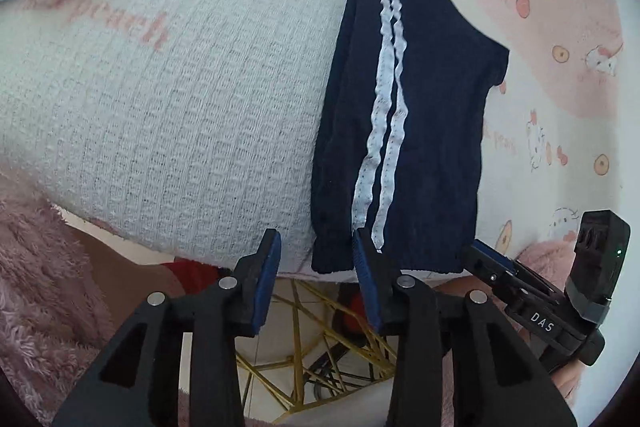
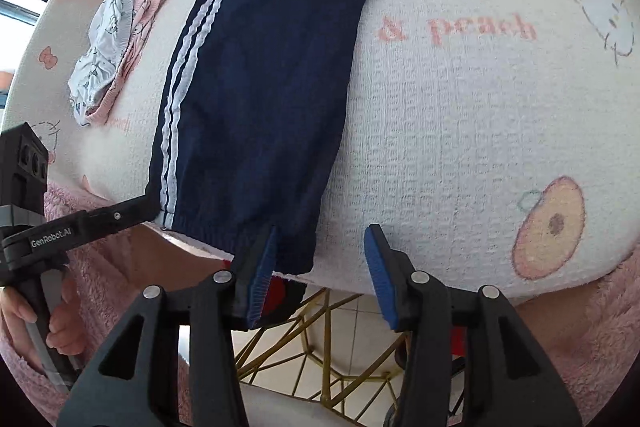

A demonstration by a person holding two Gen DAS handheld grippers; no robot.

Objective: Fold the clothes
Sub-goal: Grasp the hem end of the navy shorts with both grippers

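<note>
Navy shorts (image 1: 404, 131) already folded in half, flat ahead of both grippers; left gripper (image 1: 316, 263) spread, empty; right gripper (image 2: 320, 259) spread, empty at waistband; further fold likely left; small garment pile (image 2: 116, 47) beyond, apparently done.

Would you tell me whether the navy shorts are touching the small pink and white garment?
Apart. The right wrist view shows bare towel between the navy shorts and the small pink and white garment.

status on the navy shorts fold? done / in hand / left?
Done: navy shorts lie folded lengthwise on the towel-covered table, white stripes up. In hand: nothing; left tongs and right tongs are open at the waistband edge. Left: probably the crosswise fold, then the small pile behind.
</note>
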